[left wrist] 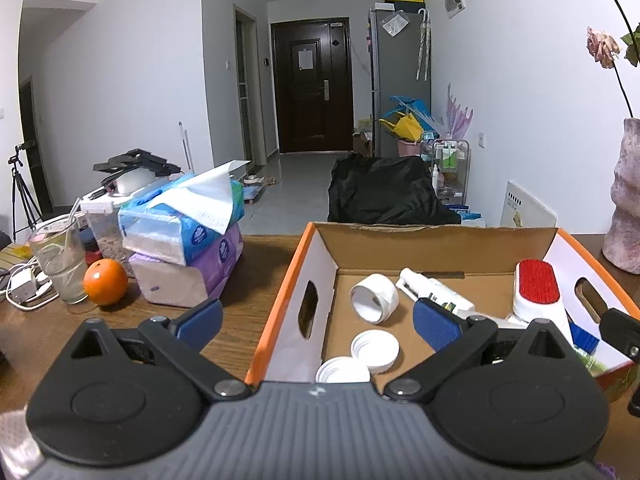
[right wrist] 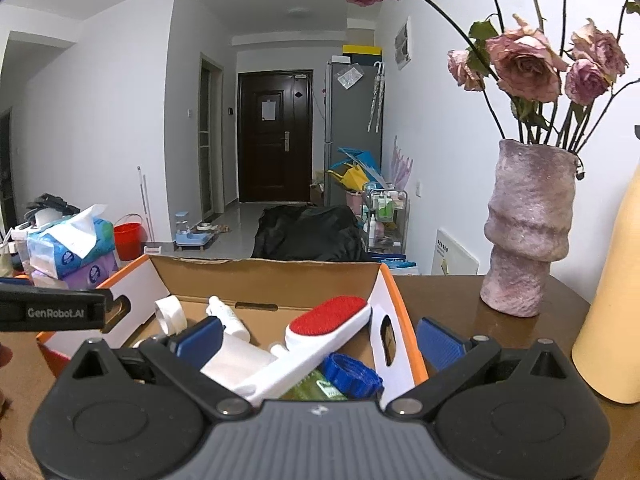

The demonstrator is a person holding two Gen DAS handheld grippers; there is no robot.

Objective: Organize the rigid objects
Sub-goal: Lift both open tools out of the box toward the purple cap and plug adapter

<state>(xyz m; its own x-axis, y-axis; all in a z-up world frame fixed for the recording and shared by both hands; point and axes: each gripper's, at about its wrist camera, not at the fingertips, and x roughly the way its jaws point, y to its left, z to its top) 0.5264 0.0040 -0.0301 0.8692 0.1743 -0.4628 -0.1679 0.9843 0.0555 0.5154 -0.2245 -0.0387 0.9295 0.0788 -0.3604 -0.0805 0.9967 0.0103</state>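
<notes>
both grippers empty over the box, lint brush nearest my right

my left gripper [left wrist: 316,322] has its fingers spread wide with nothing between them, straddling the near left wall of the cardboard box [left wrist: 436,240]. my right gripper [right wrist: 320,344] is spread just as wide and holds nothing either, straddling the box's right wall.

the box already holds the rigid things: a roll of white tape [left wrist: 375,297] standing on its edge, a white tube [left wrist: 436,290], two white caps [left wrist: 375,350] near the front, a blue cap [right wrist: 352,374] and the lint brush [right wrist: 328,326] with its red pad. the brush is the piece my next move would most likely turn on. its long axis runs diagonally, red head up toward the far right corner, handle down toward me. it lies directly ahead of my right fingers and leans on the clutter, so my right hand is clearly the nearer one; from the left it sits far across the box.

the box rests on a brown wooden table [left wrist: 248,276]. to the left are stacked tissue packs [left wrist: 188,240], an orange [left wrist: 105,282] and a glass [left wrist: 60,260]; to the right a pink vase [right wrist: 528,232] of dried roses. beyond is a hallway with a dark door [left wrist: 310,84].
</notes>
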